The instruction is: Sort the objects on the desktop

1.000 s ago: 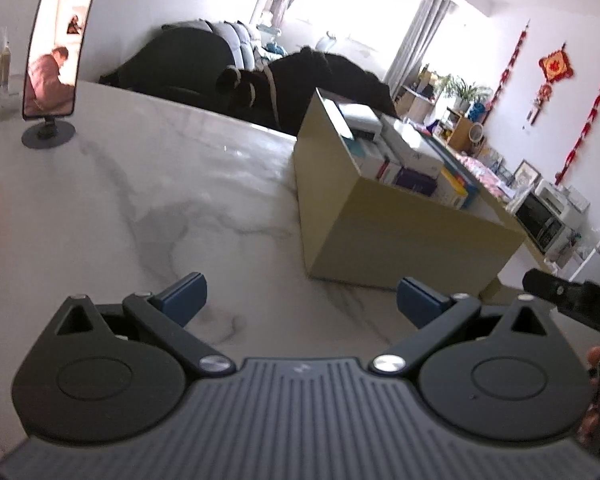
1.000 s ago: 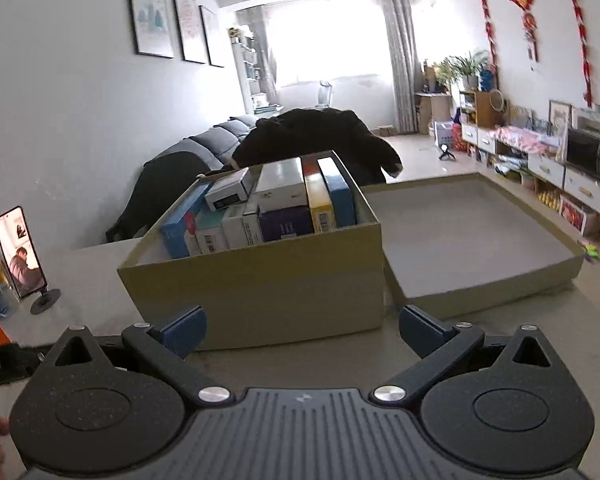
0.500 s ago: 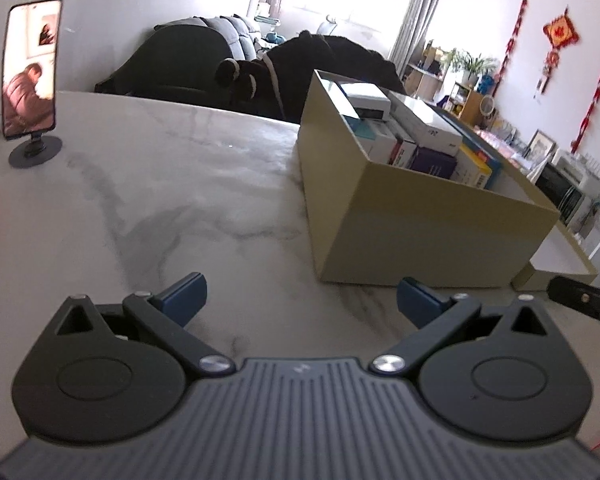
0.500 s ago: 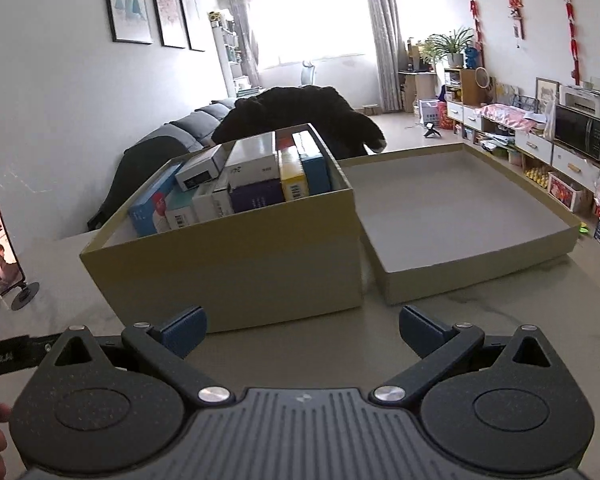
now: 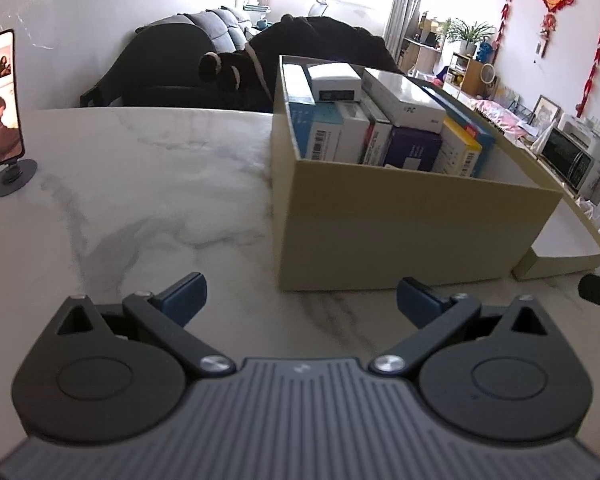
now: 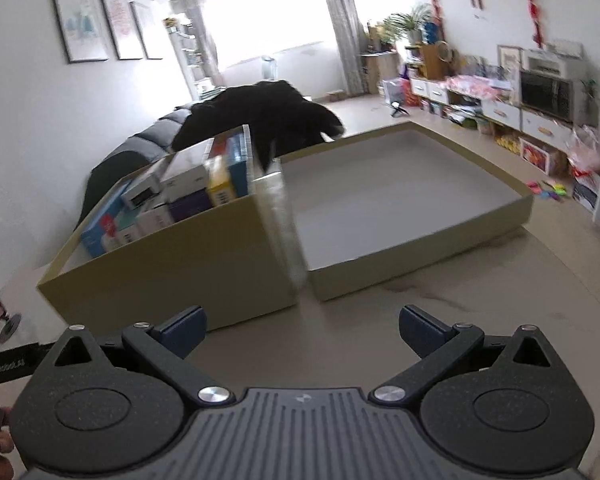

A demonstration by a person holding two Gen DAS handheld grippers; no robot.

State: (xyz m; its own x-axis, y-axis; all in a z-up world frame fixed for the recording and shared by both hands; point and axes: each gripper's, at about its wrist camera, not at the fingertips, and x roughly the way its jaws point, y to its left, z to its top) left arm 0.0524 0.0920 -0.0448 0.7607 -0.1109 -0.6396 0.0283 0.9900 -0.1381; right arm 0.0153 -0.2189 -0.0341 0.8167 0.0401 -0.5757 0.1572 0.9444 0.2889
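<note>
Seemingly the sorting is nearly done: small cartons [image 5: 380, 124] stand packed in the tan box [image 5: 400, 236] at one o'clock of the left gripper [image 5: 300, 296], and its lid [image 6: 400, 208] lies upturned just beside it, not yet fitted. Both the left and the right gripper [image 6: 302, 326] gape wide, holding nothing. A phone on a stand [image 5: 0, 112] sits well apart at ten o'clock on the marble table [image 5: 140, 184], nothing blocking.

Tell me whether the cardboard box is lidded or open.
Open. The cardboard box has no lid on it; the packages inside show from above, and its lid lies upturned beside it.
</note>
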